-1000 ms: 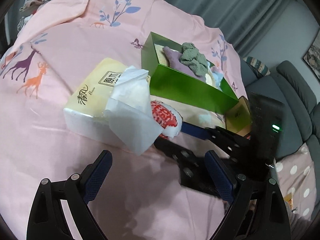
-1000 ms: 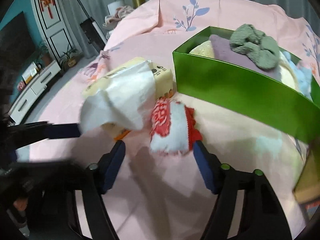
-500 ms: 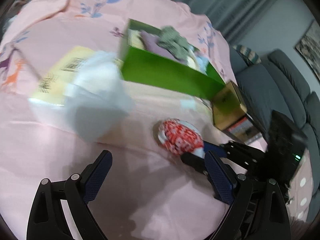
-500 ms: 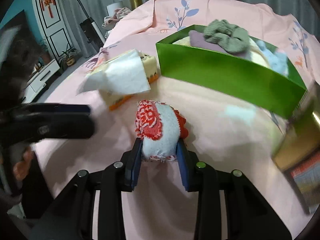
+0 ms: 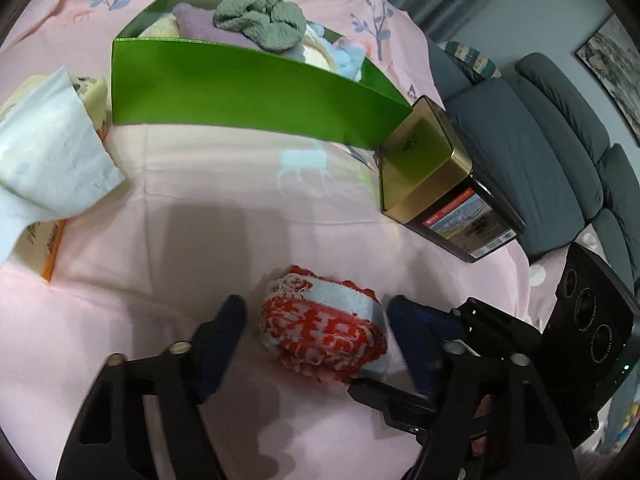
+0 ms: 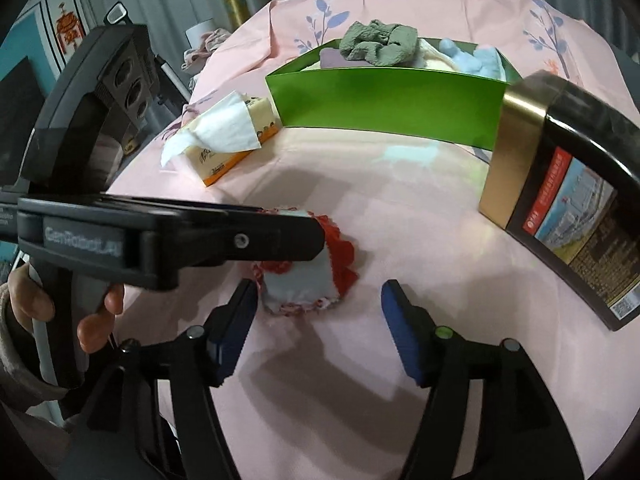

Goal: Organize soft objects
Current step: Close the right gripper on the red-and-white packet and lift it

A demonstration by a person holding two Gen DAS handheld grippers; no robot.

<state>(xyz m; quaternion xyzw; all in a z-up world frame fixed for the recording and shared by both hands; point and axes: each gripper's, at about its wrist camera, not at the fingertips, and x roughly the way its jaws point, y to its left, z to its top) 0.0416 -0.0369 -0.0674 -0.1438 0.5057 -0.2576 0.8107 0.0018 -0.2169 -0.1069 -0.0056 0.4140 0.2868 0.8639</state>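
On the pink printed bedsheet (image 5: 160,200), at far left, lies a pale yellow soft-pack of tissues (image 5: 48,136) with one white sheet pulled out; it stands apart from the work. Next to the right, at the back, the long glossy green open cardboard box (image 5: 248,88) already holds a folded purple cloth (image 5: 196,20), a crumpled grey-green knit piece (image 5: 260,16) and pale blue plush (image 5: 352,56). The task's thing, a rolled red-and-white knitted cloth bundle (image 5: 324,332), lies on the sheet in front of the box, well apart from it. The left gripper (image 5: 316,336) straddles the bundle, its blue pads spread on either side with no pinch evident. The right gripper (image 6: 316,320) is likewise spread, the bundle (image 6: 308,276) just beyond its tips. At right stands a gold-and-black rectangular tin (image 5: 432,176). Judgement: the bundle is light, soft and compressible with frayed edges; grasp across its thick middle, firmly, lest the roll unwind.
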